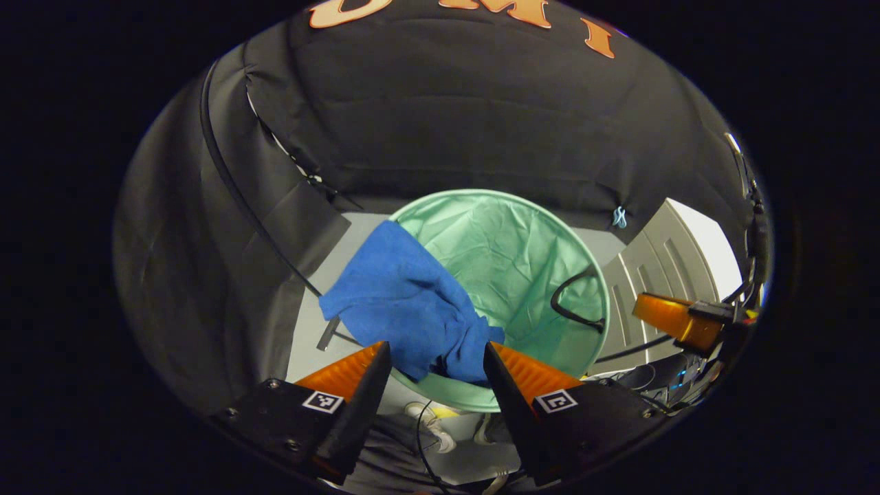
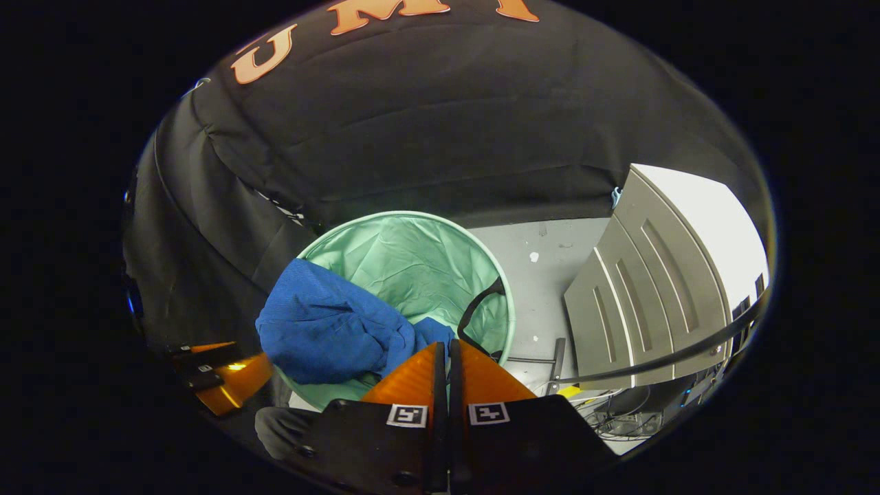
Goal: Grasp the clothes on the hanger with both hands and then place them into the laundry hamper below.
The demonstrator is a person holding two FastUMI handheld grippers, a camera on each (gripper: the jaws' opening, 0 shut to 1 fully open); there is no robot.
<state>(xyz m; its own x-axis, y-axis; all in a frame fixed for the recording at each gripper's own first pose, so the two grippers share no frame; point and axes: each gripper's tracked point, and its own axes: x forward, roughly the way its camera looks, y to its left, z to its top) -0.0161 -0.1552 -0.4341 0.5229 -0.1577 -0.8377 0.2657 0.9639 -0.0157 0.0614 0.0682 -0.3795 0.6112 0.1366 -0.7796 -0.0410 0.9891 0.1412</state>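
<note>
While the blue cloth (image 1: 402, 302) hangs over the hamper's rim, part of it spills inside and part droops down the outside wall. It looks soft and nappy like a towel, bunched into loose folds. The hamper (image 1: 522, 254) is a round, pale green fabric tub with a thin crinkled lining and a stiff hoop at its mouth; a dark loop handle (image 1: 574, 302) curves up from the far side of the rim. It stands on a smooth grey floor (image 2: 550, 261) beside a grey panelled cabinet (image 2: 639, 289) with raised ribs.

In the left gripper view, the left gripper (image 1: 436, 361) has its wedge-shaped fingers spread wide, holding nothing, just above the bunched end of the cloth. In the right gripper view, the right gripper (image 2: 448, 354) has its fingers pressed together with nothing visible between them, near the hamper's rim. Black wrinkled fabric forms the wall behind.
</note>
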